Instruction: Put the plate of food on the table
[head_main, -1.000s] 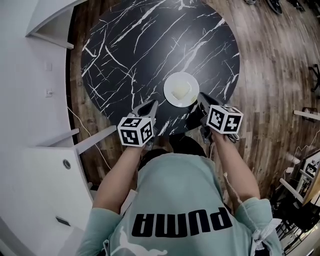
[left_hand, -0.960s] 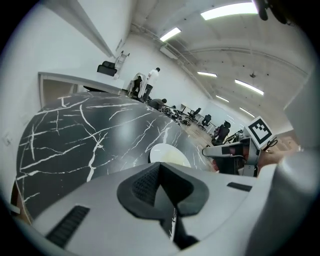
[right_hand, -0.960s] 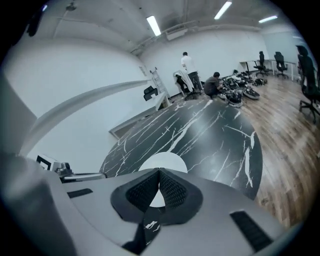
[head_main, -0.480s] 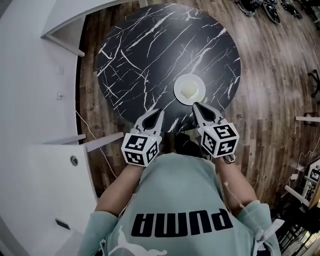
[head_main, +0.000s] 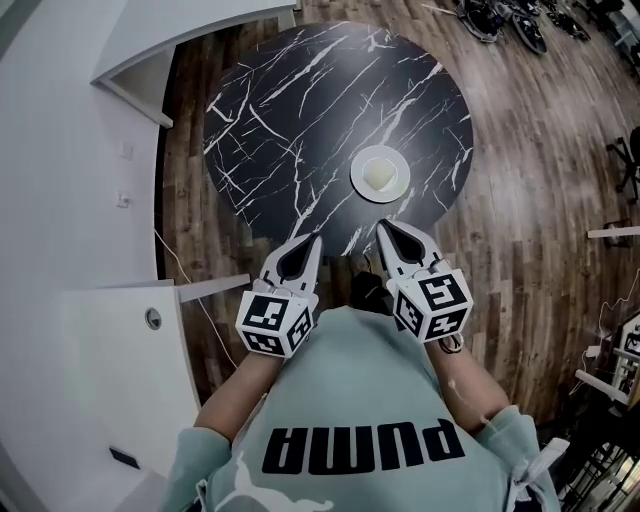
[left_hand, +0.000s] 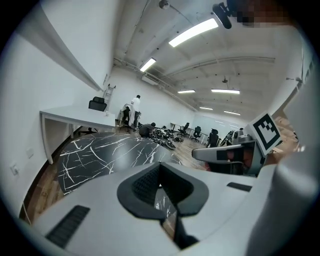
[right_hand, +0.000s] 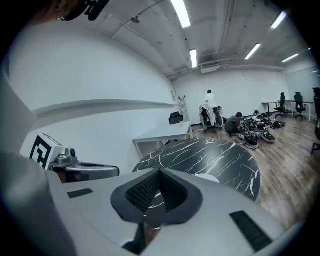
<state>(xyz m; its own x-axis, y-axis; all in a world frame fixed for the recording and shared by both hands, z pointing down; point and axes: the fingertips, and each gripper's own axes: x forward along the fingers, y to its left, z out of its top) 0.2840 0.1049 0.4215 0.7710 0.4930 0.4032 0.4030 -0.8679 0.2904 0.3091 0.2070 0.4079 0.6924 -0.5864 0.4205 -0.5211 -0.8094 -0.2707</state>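
Plate (head_main: 380, 174) white, round, pale food centred, on marble table (head_main: 300, 110).

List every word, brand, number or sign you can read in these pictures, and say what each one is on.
"PUMA": large black print on the person's pale green shirt, seen upside down in the head view.
Left cube and right cube: black-and-white square marker patterns only, no letters or digits.
Plate and table: no print to be seen.
Nothing else in any view can be read.

A plate of food (head_main: 358, 177) rests on the black marble table (head_main: 290, 110).
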